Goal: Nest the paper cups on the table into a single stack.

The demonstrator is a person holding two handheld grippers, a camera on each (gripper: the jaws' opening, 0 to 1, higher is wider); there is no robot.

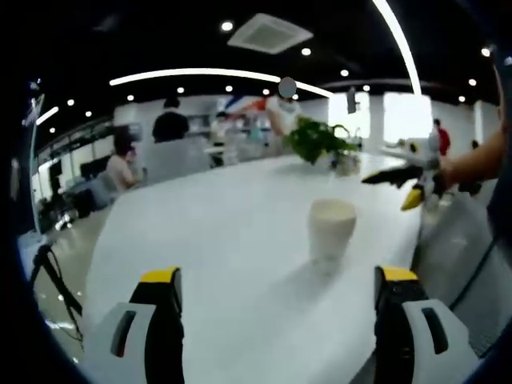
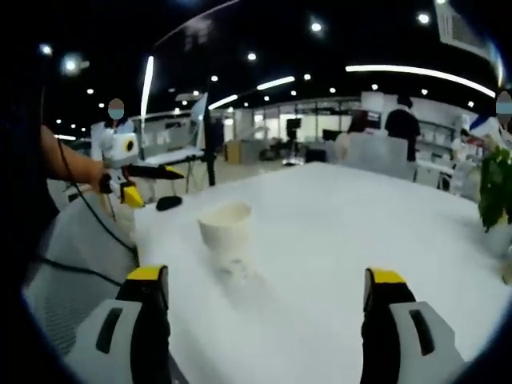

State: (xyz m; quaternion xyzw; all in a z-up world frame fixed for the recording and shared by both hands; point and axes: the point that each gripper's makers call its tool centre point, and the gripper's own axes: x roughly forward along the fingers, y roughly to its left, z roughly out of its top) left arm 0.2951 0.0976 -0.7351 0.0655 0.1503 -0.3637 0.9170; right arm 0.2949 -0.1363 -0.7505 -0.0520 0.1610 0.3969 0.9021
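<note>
Both grippers, left and right, spread wide, empty. Cup stands upright on table, ahead of both, between them; plant beyond.

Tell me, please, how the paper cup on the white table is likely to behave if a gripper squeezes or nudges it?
The paper cup looks thin-walled, so a firm squeeze would probably dent it. Standing upright on the smooth white table, it likely slides or tips at a light nudge.
</note>
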